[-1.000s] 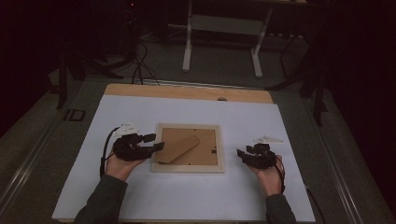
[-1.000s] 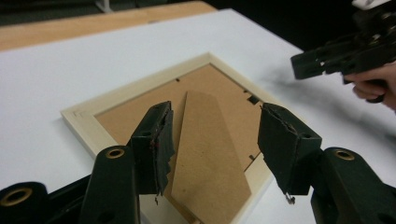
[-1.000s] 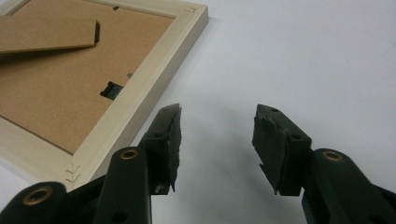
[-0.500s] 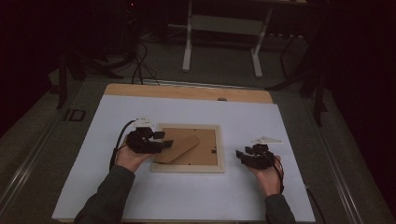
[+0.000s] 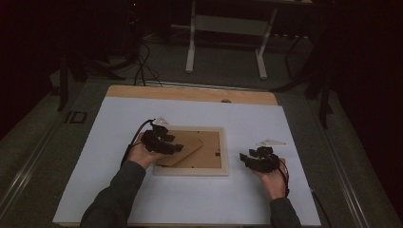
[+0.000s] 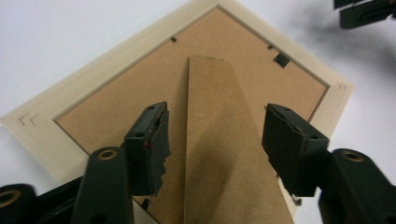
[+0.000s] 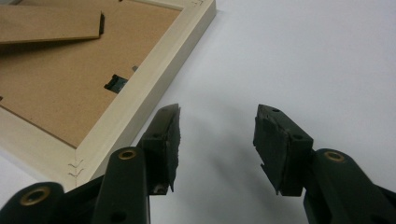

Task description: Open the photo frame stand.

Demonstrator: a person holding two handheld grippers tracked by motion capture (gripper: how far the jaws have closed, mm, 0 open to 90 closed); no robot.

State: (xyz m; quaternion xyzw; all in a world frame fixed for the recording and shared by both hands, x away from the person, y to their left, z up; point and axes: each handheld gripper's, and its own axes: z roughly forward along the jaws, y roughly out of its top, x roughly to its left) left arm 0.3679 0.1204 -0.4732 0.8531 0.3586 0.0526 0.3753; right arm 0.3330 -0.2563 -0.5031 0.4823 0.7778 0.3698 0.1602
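Frame: a pale wooden picture frame (image 5: 191, 151) lies face down near the middle of the white worktop (image 5: 304, 142), its brown fibreboard back (image 6: 140, 88) up.
Stand: a long brown fibreboard easel stand (image 6: 219, 140) rests on that back, running from the frame's near left corner toward its middle.
Left hand: the left hand (image 5: 142, 154) comes in from the lower left, sleeve dark, forearm angled up and to the right, with the left gripper (image 6: 215, 135) held over the frame's left part.
Left jaws: they have just been opening and stand wide, one on each side of the stand without touching it.
Right hand: the right hand (image 5: 272, 176) rests palm up on the worktop to the right of the frame, its right gripper (image 7: 217, 135) pointing left toward the frame's edge.
Right jaws: wide apart over bare worktop, just beside the frame's corner, gripping nothing.
Hard to make out: in the high view the left gripper covers the frame's left edge; the room beyond the worktop is dark; the small dark clip (image 7: 114, 83) on the back is too small to read.
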